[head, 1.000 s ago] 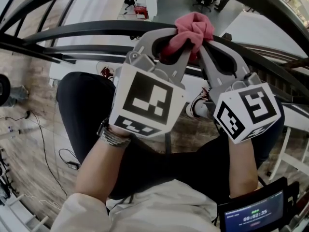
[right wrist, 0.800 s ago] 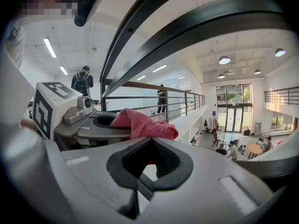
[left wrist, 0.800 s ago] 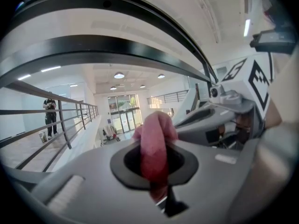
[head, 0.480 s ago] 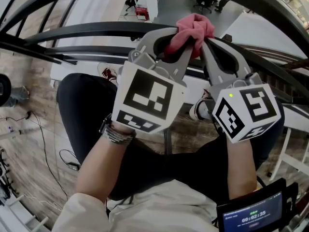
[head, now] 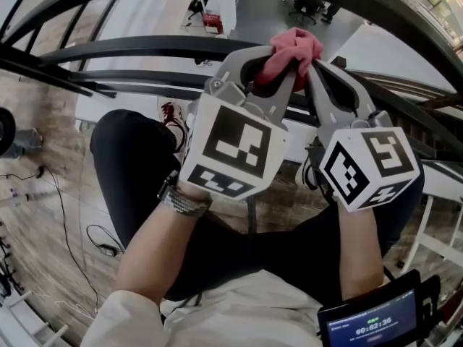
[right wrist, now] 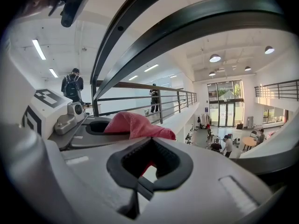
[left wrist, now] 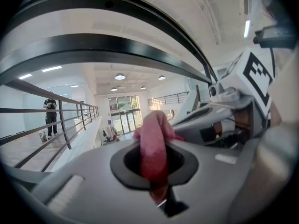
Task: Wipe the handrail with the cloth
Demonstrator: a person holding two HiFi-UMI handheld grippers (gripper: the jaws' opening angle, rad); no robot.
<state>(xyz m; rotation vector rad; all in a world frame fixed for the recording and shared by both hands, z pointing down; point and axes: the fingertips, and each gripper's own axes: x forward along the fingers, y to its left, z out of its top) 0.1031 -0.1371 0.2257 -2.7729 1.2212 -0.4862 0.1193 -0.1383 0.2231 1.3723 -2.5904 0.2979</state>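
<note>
I look down on a brown wood-plank floor point(head: 32, 219). At the left a thin black cable point(head: 70, 223) trails across the planks, with a small dark block point(head: 109, 249) near it. A white shoe with red marks point(head: 172, 116) stands on the floor.

Hall was bright, evenly lit; ceiling lamps point(right wrist: 215, 58) glared. Fisheye warped edges, corners were black, near foreground was soft.

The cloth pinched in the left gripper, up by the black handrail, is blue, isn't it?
Not blue. The cloth is pink, as the head view shows. The rest holds: the left gripper pinches it, up by the black handrail.
</note>
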